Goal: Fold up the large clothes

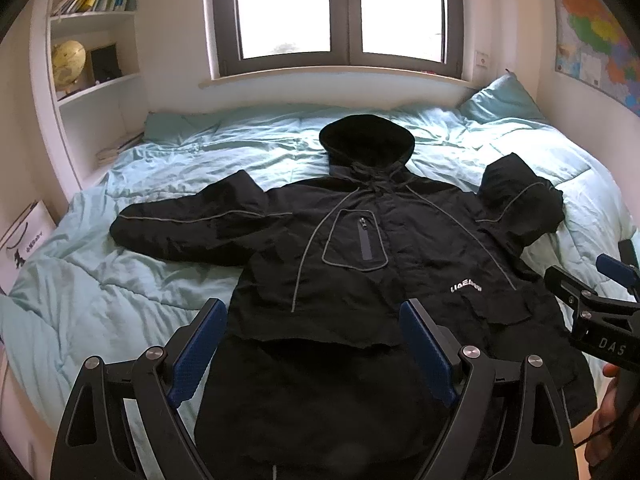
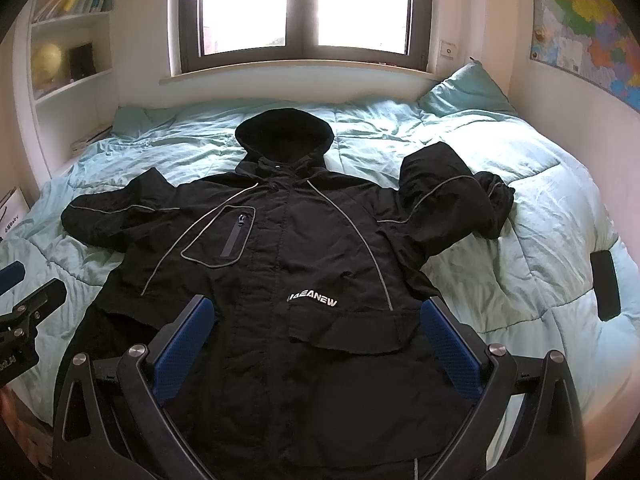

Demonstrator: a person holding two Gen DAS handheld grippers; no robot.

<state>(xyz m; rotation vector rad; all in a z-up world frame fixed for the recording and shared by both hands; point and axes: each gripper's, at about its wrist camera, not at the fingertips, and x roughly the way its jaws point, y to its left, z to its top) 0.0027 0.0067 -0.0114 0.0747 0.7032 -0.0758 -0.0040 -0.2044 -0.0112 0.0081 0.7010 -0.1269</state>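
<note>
A large black hooded jacket [image 1: 360, 248] lies front up on the light blue bed, hood toward the window; it also shows in the right wrist view [image 2: 288, 248]. Its left sleeve [image 1: 180, 224] lies stretched out flat. Its right sleeve [image 2: 452, 196] is bunched up and bent back. My left gripper [image 1: 316, 356] is open and empty, above the jacket's lower left part. My right gripper [image 2: 320, 356] is open and empty, above the jacket's lower middle. The right gripper also shows at the right edge of the left wrist view [image 1: 600, 300].
The light blue duvet [image 2: 520, 272] covers the bed. A pillow [image 1: 500, 100] leans at the far right corner. A small black object [image 2: 606, 286] lies on the duvet at right. Shelves [image 1: 92, 64] stand at left, a window [image 1: 340, 12] behind, a map [image 2: 584, 20] on the right wall.
</note>
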